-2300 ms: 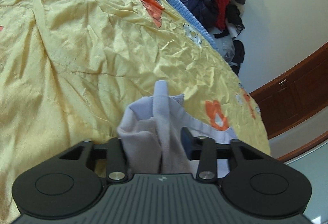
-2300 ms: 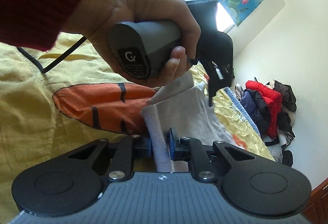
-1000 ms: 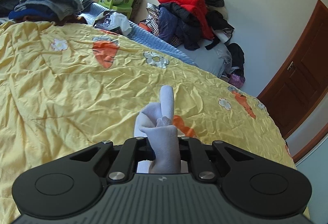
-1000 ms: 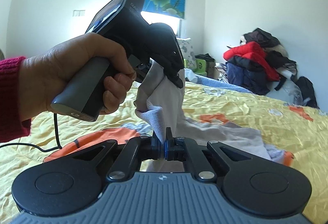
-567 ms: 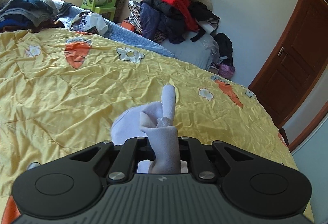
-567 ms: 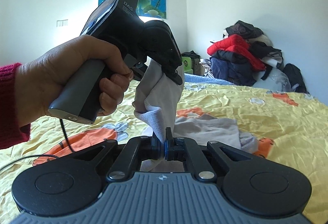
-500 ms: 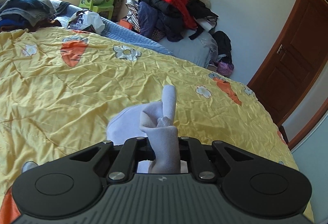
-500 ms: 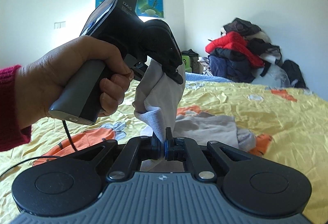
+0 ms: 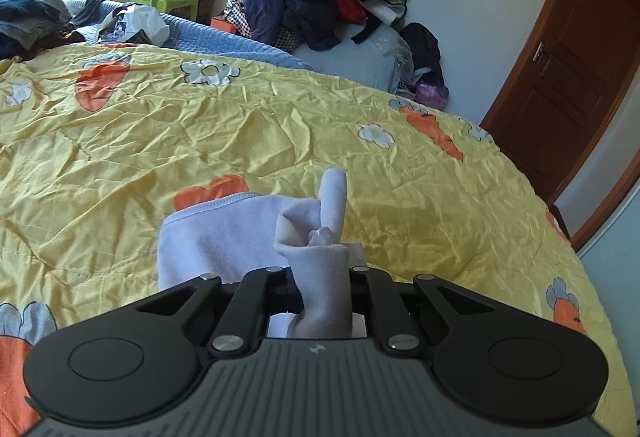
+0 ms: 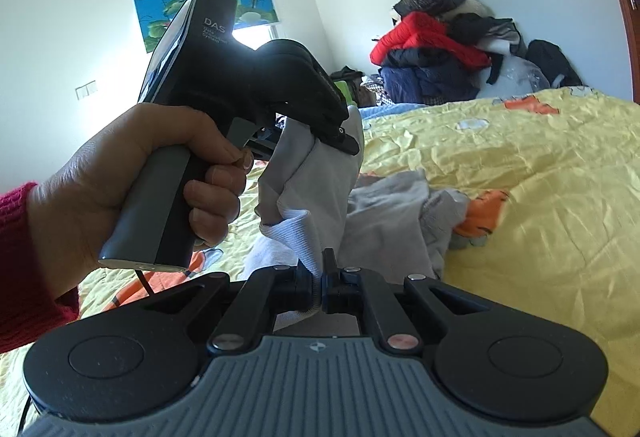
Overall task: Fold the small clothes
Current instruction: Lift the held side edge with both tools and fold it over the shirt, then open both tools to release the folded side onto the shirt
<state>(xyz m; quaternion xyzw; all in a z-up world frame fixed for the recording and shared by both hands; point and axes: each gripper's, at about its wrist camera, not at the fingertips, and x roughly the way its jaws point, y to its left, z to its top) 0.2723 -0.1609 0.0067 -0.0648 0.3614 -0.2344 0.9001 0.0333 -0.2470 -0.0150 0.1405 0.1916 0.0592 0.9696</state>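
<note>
Above the yellow bedspread (image 9: 200, 117), grips a bunched fold of the small pale garment (image 9: 224, 233) in the left gripper (image 9: 320, 277), jaws drawn almost together with a twist of cloth sticking up past them. Pinches a ribbed edge of the same garment (image 10: 316, 181) in the right gripper (image 10: 320, 277), jaws fully closed on the thin fabric. Shows, from the right wrist view, the left hand (image 10: 120, 173) wrapped round the handle of the left gripper (image 10: 344, 135), just above and beyond the right one, with the cloth stretched short between the two.

Compared with a second ago, keeps both grips unchanged but carries the pair across the bed and a little lower. Brings far more of the garment into the left wrist view: before only a small bulge beside the jaws, now a wide flap with a stitched hem lying flat on the bedspread. Trails more grey cloth (image 10: 400, 213) over the bedspread beyond the right gripper; cannot tell whether part of the same piece.

Looks like the laying-out step, not yet a fold: garment partly down, held part bunched. Probably needs spreading flat before any edge goes over. Risks a crumpled fold if let go now.
</note>
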